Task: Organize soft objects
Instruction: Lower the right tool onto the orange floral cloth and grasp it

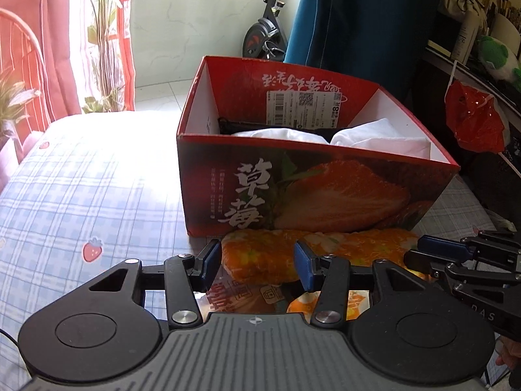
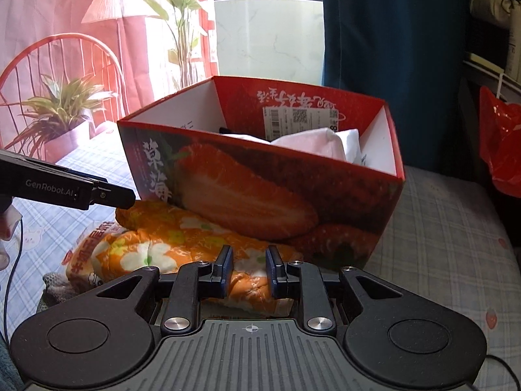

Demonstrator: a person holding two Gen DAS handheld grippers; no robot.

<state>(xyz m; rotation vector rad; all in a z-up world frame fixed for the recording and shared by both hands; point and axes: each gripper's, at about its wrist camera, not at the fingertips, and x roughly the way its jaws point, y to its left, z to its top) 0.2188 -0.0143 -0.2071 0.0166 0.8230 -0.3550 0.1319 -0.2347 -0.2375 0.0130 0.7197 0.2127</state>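
The orange floral cloth (image 1: 312, 254) lies along the near wall of the strawberry box (image 1: 312, 192), its long axis parallel to that wall. Both its ends are clamped: the left gripper (image 1: 257, 260) holds 1, the right gripper (image 2: 249, 272) the other. Inside the box, 2 white bundles (image 1: 374, 137).

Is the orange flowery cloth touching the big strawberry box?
Touching. In the right wrist view the orange flowery cloth lies pressed against the strawberry box front wall, with no gap between them.
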